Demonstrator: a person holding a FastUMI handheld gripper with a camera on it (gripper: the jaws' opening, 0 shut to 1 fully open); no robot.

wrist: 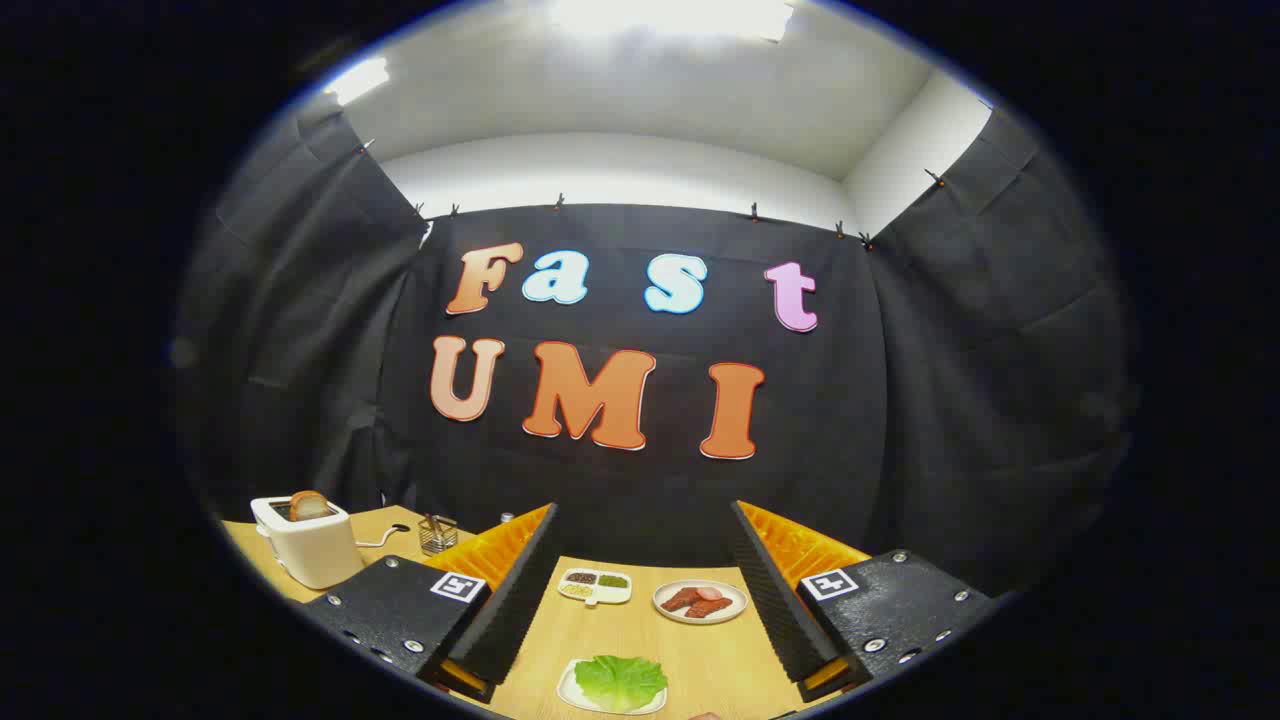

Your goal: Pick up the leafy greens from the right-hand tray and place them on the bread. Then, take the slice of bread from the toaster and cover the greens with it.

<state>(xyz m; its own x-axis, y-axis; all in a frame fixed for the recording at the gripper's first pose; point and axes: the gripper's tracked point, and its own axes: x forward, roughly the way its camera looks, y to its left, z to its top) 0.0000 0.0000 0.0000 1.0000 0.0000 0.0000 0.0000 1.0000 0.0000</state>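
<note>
My gripper (645, 512) is open, held above the wooden table (700, 660) with nothing between its fingers. Low between the fingers, close to me, a leafy green lettuce piece (620, 680) lies on a small white tray (566, 688). Off to the left, beyond the left finger, a white toaster (312, 548) stands with a slice of bread (308, 505) sticking up from its slot. A small brownish edge of something (706, 716) shows just right of the lettuce tray; I cannot tell what it is.
Farther along the table, between the fingers, sit a divided white dish (595, 586) of seasonings and a round plate (700, 602) with reddish meat slices. A small wire holder (437, 535) stands right of the toaster, whose cord trails toward it. Black cloth walls enclose the table.
</note>
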